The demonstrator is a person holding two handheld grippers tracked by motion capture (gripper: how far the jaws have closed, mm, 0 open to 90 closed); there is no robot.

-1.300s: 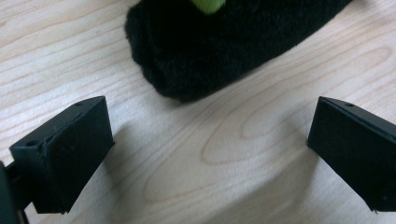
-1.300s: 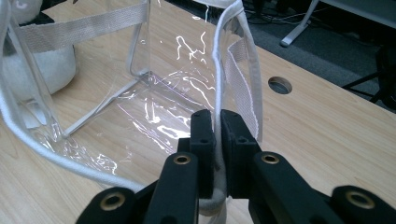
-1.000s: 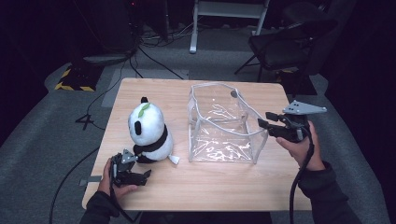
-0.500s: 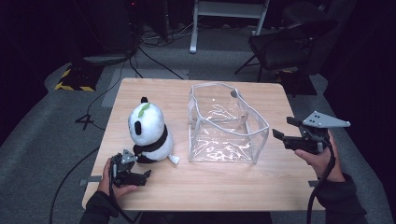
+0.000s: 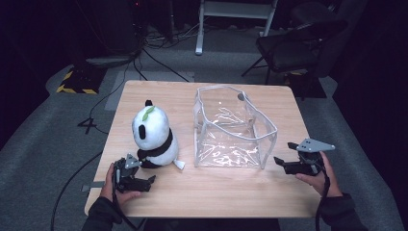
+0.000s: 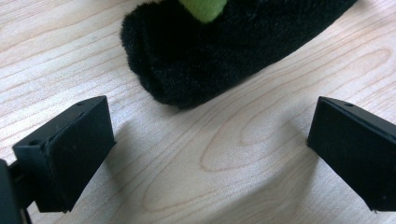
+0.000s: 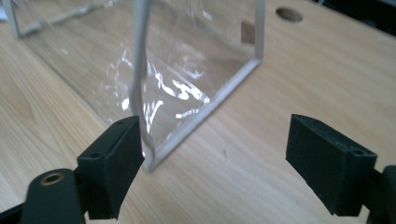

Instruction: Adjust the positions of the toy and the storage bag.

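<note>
A black-and-white panda plush point(image 5: 153, 137) with a green leaf on its head sits on the left of the wooden table point(image 5: 231, 197). A clear plastic bag point(image 5: 231, 130) with white edging stands open at the middle. My left gripper point(image 5: 144, 183) rests open on the table just in front of the panda. In the left gripper view its gripper point(image 6: 210, 149) points at the panda's black foot point(image 6: 224, 51), with bare wood between the jaws. My right gripper point(image 5: 281, 163) is low beside the bag's near right corner point(image 7: 154, 158). Its jaws have just been opening and hold nothing.
A round hole point(image 7: 288, 14) is in the tabletop behind the bag. Beyond the table are a dark chair point(image 5: 298, 43), a white stand point(image 5: 235, 14), floor cables and a yellow-black striped strip point(image 5: 74, 89). The right gripper is near the table's right edge.
The right gripper left the bag's right rim, dropped down and outward to the right, then settled near the bag's bottom corner with its jaws wider. The left gripper stayed put.
</note>
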